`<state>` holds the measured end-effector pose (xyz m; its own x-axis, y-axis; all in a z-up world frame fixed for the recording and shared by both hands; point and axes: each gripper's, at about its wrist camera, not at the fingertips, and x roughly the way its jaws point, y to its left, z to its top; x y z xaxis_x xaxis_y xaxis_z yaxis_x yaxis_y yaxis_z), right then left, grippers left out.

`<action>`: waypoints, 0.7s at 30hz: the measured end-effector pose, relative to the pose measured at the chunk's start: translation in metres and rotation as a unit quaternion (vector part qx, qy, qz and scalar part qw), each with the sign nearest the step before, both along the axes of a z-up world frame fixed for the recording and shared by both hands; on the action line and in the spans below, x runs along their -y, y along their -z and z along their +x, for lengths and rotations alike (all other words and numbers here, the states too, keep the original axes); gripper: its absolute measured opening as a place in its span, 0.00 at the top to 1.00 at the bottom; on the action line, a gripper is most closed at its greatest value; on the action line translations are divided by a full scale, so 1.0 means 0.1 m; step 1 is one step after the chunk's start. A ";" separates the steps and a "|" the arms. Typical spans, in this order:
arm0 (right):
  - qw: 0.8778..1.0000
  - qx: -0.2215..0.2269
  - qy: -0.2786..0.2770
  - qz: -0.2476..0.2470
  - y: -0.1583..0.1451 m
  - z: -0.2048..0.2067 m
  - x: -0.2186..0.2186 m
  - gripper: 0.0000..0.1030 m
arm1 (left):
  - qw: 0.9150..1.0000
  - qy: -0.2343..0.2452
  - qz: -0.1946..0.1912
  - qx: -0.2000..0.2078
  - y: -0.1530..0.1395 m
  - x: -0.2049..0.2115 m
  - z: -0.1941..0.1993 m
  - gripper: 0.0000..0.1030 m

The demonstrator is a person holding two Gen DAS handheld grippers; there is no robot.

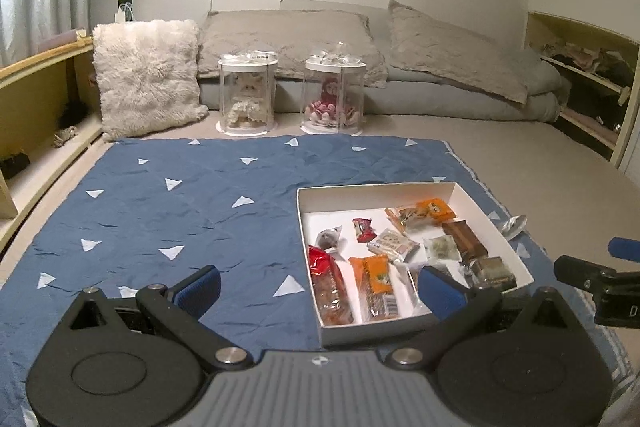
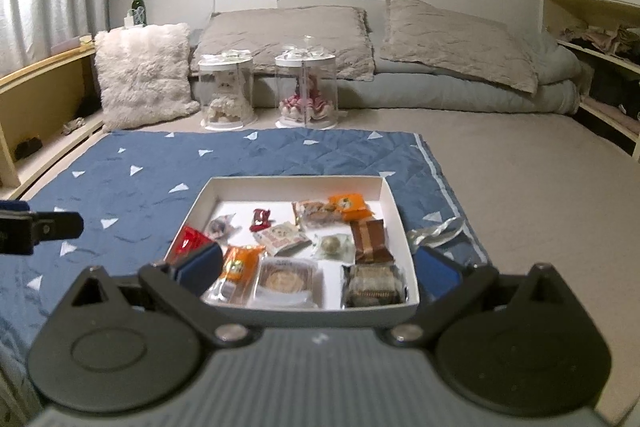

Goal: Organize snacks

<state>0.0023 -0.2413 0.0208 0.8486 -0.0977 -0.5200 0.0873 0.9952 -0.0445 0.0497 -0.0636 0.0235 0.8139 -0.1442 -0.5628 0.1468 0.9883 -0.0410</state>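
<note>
On the blue blanket with white triangles [image 2: 132, 195] sits a white cardboard box [image 2: 394, 203] full of wrapped snacks [image 2: 282, 237]. One silver wrapper [image 2: 434, 231] lies just outside it. Both claws, left gripper [image 1: 320, 287] and right gripper [image 2: 318, 271], are spread wide, holding nothing.

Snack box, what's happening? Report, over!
Both grippers open, empty. Box on blue mat, snacks inside. Silver wrapper outside it. Nothing blocking.

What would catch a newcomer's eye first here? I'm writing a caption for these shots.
First the white box of wrapped snacks on the blue quilt with white triangles, straight ahead of both grippers' open jaws. Behind it, two clear domed cases with dolls stand before the grey bedding, and a silver wrapper lies right of the box.
</note>
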 end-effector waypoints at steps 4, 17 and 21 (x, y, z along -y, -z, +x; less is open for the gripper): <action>1.000 0.002 0.000 -0.004 0.02 -0.08 -0.01 0.01 | 1.000 -0.006 0.016 0.003 0.05 0.00 -0.10 0.00; 1.000 0.010 0.003 -0.022 0.09 -0.19 0.03 0.01 | 0.999 -0.001 0.034 0.006 0.16 0.00 -0.29 0.00; 1.000 0.010 0.002 -0.022 0.10 -0.20 0.04 0.01 | 0.999 -0.001 0.034 0.004 0.19 -0.02 -0.32 0.00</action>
